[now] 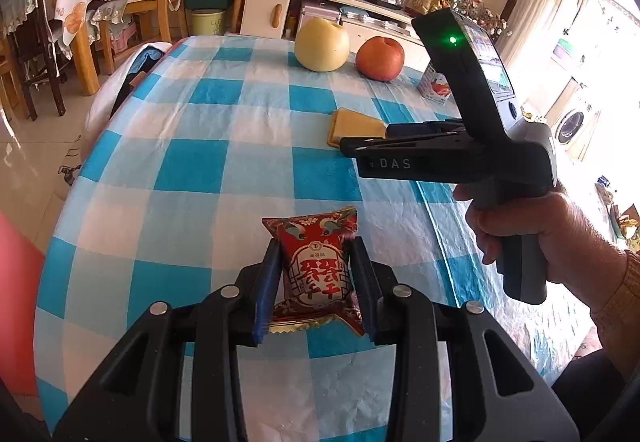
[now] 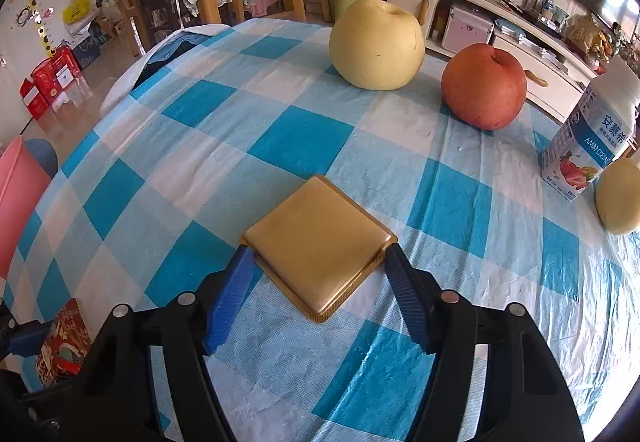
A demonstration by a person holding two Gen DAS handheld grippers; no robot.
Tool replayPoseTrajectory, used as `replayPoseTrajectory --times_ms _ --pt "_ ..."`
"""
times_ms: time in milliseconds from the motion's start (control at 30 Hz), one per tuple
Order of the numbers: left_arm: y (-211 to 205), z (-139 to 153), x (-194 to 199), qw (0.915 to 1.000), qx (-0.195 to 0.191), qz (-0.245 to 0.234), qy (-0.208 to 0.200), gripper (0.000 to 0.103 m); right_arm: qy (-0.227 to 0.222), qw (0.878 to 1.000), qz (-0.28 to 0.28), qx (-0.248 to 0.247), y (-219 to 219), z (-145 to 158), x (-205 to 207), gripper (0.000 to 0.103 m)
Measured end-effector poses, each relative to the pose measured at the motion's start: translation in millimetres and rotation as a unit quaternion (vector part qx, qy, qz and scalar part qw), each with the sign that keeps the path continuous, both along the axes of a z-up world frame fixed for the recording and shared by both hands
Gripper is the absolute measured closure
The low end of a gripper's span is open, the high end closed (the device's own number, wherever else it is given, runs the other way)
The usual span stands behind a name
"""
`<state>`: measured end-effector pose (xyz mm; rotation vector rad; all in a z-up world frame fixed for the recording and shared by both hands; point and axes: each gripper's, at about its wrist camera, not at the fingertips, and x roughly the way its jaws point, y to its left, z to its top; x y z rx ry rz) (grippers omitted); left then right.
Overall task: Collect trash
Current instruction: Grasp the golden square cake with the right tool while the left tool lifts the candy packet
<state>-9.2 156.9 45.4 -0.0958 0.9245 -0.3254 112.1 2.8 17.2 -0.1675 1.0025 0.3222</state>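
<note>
Left wrist: red printed snack wrapper (image 1: 318,274), crinkled.

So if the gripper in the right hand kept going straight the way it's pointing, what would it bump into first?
Most likely the gold square tray. It lies on the checked tablecloth directly between the right gripper fingers. The pads look just at its corners; actual contact is hard to judge.

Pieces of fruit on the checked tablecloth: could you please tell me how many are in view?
3. A large yellow pear at the far edge, a red apple just right of it, and another yellow fruit, cut off at the right edge beside the milk carton. More may lie out of frame.
</note>
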Motion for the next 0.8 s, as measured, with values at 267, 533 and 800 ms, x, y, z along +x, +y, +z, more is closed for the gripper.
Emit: replayPoseTrajectory --times_ms 267,533,800 --pt "5.9 1.0 1.1 0.9999 -0.007 0.014 0.0 0.066 -0.004 1.0 -0.003 -0.001 -11.8 3.1 0.0 0.057" --pt "13.4 4.5 2.9 0.9993 -0.014 0.032 -0.012 0.066 -0.02 1.0 0.008 -0.018 -17.9 4.9 13.9 0.015" --pt "6.0 -0.4 5.1 0.9998 -0.005 0.017 0.001 0.065 -0.007 1.0 0.015 -0.011 0.2 -4.1 21.5 0.014"
